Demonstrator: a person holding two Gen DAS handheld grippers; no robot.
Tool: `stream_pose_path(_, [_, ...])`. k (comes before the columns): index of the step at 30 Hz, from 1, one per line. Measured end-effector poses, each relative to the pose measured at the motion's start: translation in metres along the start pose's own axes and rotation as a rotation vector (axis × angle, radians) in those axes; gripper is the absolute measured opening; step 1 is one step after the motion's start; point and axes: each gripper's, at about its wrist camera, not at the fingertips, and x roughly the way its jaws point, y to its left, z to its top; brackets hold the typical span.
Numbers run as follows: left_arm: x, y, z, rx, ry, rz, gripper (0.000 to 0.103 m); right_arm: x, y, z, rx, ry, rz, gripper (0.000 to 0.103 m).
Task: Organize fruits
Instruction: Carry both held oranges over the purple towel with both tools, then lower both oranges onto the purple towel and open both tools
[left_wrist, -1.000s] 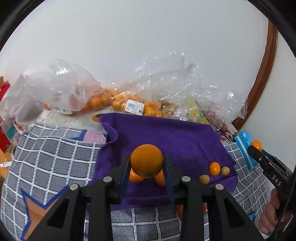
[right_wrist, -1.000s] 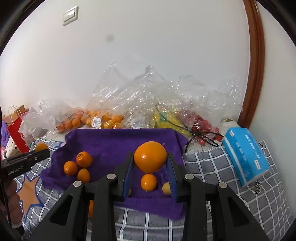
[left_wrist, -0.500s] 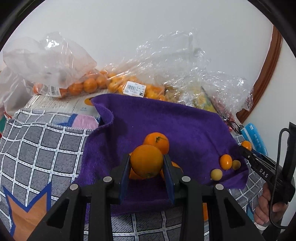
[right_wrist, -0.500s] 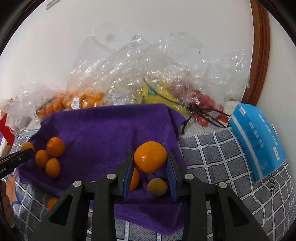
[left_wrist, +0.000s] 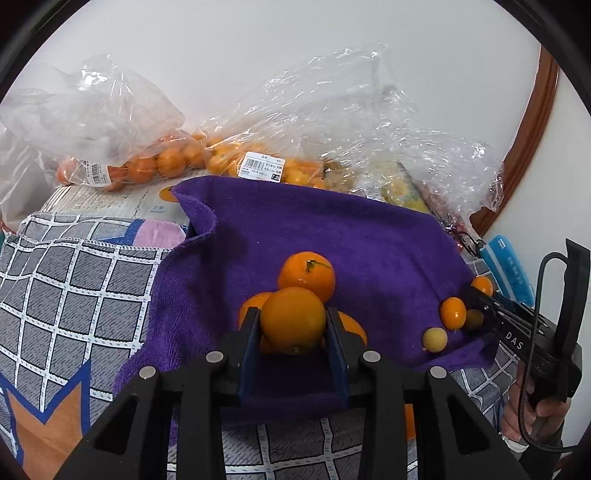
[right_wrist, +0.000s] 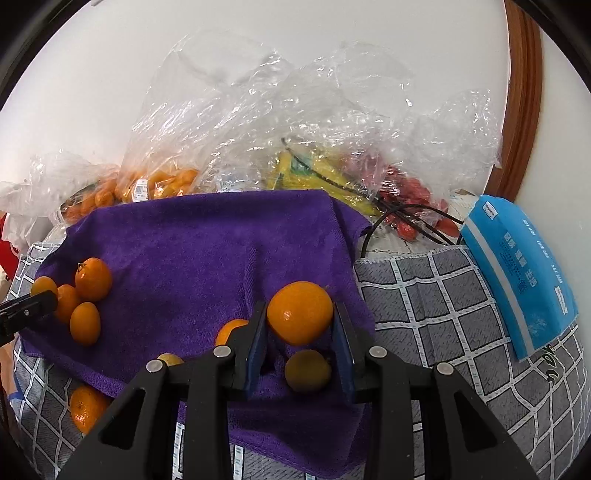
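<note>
A purple towel (left_wrist: 332, 229) (right_wrist: 207, 251) lies on a grey checked cloth. My left gripper (left_wrist: 293, 328) is shut on an orange (left_wrist: 291, 319), low over a cluster of oranges (left_wrist: 306, 275) on the towel's left part. My right gripper (right_wrist: 299, 317) is shut on another orange (right_wrist: 300, 312), just above small kumquats (right_wrist: 307, 370) near the towel's right front. The right gripper also shows at the right in the left wrist view (left_wrist: 480, 291). The left gripper's tip (right_wrist: 37, 297) shows beside the orange cluster (right_wrist: 85, 295).
Clear plastic bags of oranges (left_wrist: 155, 162) and other fruit (right_wrist: 332, 177) are piled at the back against the wall. A blue tissue pack (right_wrist: 517, 273) lies at right. One orange (right_wrist: 86, 408) lies off the towel at its front edge.
Both grippers have come down and forward toward the towel, each still holding its orange. The orange cluster and the kumquats now lie right under the fingers.
</note>
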Motion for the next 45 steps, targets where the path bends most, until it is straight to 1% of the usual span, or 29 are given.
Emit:
stream_pose_path(3, [0.0,-0.001,-0.001,0.004,-0.002,0.0,0.033,0.0,0.001,-0.001,-0.005,-0.002,-0.005,0.034])
stream_pose_path(6, [-0.001,-0.002,-0.003,0.01,0.003,-0.024,0.033,0.0,0.003,-0.001,-0.011,-0.002,-0.005,0.034])
stream_pose_path(10, [-0.001,-0.006,-0.005,0.029,0.002,-0.034,0.033,0.001,0.005,-0.002,-0.021,-0.005,-0.011,0.034])
stream_pose_path(13, [-0.001,-0.007,-0.006,0.034,-0.003,-0.029,0.033,-0.001,0.007,-0.003,-0.032,-0.014,-0.01,0.034])
stream_pose_path(18, [-0.002,-0.004,-0.006,0.016,-0.006,-0.041,0.033,-0.008,0.012,-0.004,-0.052,-0.042,-0.011,0.035])
stream_pose_path(20, [-0.002,-0.004,-0.006,0.016,-0.006,-0.041,0.033,-0.012,0.013,-0.004,-0.057,-0.055,-0.005,0.036])
stream_pose_path(22, [-0.002,-0.004,-0.006,0.018,-0.007,-0.039,0.033,-0.013,0.014,-0.004,-0.056,-0.063,-0.001,0.039])
stream_pose_path(25, [-0.002,-0.004,-0.006,0.018,-0.005,-0.041,0.033,-0.015,0.014,-0.004,-0.057,-0.061,0.005,0.04])
stream_pose_path(29, [-0.002,-0.004,-0.006,0.007,-0.004,-0.042,0.033,-0.02,0.014,-0.006,-0.052,-0.063,0.035,0.04])
stream_pose_path(31, [-0.003,-0.005,-0.006,0.006,-0.004,-0.043,0.036,-0.023,0.016,-0.005,-0.059,-0.074,0.035,0.04])
stream_pose_path(33, [-0.005,-0.005,-0.006,0.008,-0.014,-0.03,0.046,-0.028,0.018,-0.004,-0.063,-0.087,0.034,0.04])
stream_pose_path(35, [-0.01,-0.007,-0.005,0.016,-0.033,-0.018,0.048,-0.034,0.022,-0.001,-0.066,-0.089,0.031,0.04])
stream_pose_path(42, [-0.027,-0.007,-0.002,0.008,-0.072,-0.05,0.049,-0.061,0.034,0.002,-0.072,-0.087,0.017,0.041])
stream_pose_path(45, [-0.037,-0.009,0.0,0.007,-0.093,-0.072,0.049,-0.076,0.038,0.0,-0.061,-0.083,0.014,0.045])
